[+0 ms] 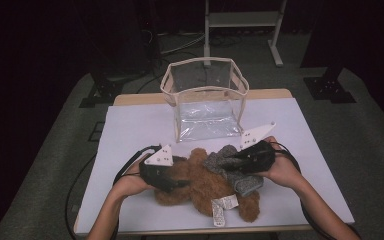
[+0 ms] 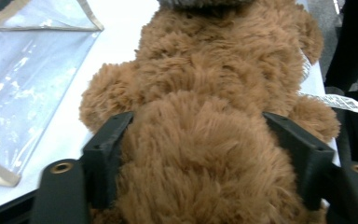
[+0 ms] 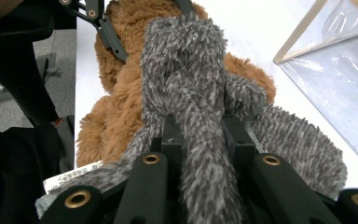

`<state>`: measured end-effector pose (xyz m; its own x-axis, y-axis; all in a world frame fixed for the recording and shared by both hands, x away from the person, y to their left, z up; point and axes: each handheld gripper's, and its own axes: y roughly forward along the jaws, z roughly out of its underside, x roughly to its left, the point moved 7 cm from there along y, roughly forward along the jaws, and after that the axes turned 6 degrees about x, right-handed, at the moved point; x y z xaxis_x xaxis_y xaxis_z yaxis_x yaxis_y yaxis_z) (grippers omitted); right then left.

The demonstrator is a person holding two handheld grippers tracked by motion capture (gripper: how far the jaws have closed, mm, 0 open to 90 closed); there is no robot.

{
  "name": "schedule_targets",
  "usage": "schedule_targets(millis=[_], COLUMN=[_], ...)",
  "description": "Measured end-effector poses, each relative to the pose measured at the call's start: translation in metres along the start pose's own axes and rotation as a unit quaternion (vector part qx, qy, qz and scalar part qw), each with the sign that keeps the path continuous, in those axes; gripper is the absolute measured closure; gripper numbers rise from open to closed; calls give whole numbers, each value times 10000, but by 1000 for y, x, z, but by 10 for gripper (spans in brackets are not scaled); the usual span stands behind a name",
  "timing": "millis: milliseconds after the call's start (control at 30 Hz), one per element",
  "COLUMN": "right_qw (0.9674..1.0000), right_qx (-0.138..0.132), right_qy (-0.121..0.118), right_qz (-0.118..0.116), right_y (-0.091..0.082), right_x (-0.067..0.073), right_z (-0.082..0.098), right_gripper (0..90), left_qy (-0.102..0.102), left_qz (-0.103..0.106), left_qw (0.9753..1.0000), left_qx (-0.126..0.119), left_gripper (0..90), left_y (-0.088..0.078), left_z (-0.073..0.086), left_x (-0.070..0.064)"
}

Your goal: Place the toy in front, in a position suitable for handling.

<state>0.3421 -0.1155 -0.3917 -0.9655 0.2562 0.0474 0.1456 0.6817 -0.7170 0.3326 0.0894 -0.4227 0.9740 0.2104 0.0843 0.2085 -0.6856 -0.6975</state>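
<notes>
Brown plush fur is spreading across the near middle of the white table top (image 1: 130,125), where a teddy bear (image 1: 200,185) is lying with a grey knitted scarf (image 1: 230,165) draped over it. Left gripper (image 1: 172,177) is sitting at the bear's left end; in the left gripper view its jaws are standing wide on either side of the rounded body (image 2: 205,158), and whether the pads are pressing into the fur cannot be told. Right gripper (image 1: 232,161) is pinching a strand of the scarf (image 3: 200,154) tightly between nearly closed jaws. White sewn-in labels (image 1: 222,207) are lying beside the bear's leg. Behind the toy, a clear plastic bag (image 1: 205,100) with beige trim is standing upright and open-topped.
</notes>
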Motion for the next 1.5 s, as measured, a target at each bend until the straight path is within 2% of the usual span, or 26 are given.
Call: schedule_targets(millis=[100, 200, 367, 467, 533, 633, 767, 900, 1033, 1200, 1300, 1400, 1500], right_qw=[10000, 9996, 9989, 9985, 9986, 9994, 9999, 9981, 9968, 9961, 9955, 9948, 9945], right_qx=[35, 83, 145, 173, 180, 100, -106, -428, -569, -545, -503, -612, -735], right_qy=[-78, -261, -423, -468, -441, -326, 80, 451, 555, 634, 735, 791, 740], right_qz=[40, 46, -155, -225, -212, -98, 37, 10, 77, 284, 322, 194, 68], right_y=[2, 11, 40, 48, 46, 34, 12, -8, -17, -30, -34, -33, -27], right_x=[3, 7, 13, 15, 13, 4, -10, -17, -15, -14, -13, -9, -6], right_z=[-10, -24, -46, -52, -51, -44, -23, 2, 18, 38, 51, 56, 50], right_gripper=[738, 739, 739, 738, 738, 737, 737, 737, 737, 736, 736, 735, 736], left_qy=[40, 124, 146, 134, 147, 168, 124, 102, 99, 15, -87, -85, -48], left_qz=[26, 16, 68, 94, 98, 83, 87, 71, 58, 11, -26, -46, -73], left_qw=[10000, 9999, 9999, 9999, 9998, 9998, 9999, 9999, 9999, 10000, 9999, 9999, 10000], left_qx=[-20, 4, -33, -34, -21, 7, -29, -55, -51, -50, -61, -37, 47], left_gripper=[355, 377, 381, 381, 384, 385, 383, 376, 374, 375, 375, 372, 357], left_y=[2, 4, 4, 4, 3, 3, 3, 4, 3, 0, -1, -1, -1], left_z=[0, -2, -2, 0, 1, 1, 2, 1, 1, 4, 5, 5, 4], left_x=[-1, -3, -6, -6, -7, -7, -5, -3, -2, 3, 5, 6, 5])
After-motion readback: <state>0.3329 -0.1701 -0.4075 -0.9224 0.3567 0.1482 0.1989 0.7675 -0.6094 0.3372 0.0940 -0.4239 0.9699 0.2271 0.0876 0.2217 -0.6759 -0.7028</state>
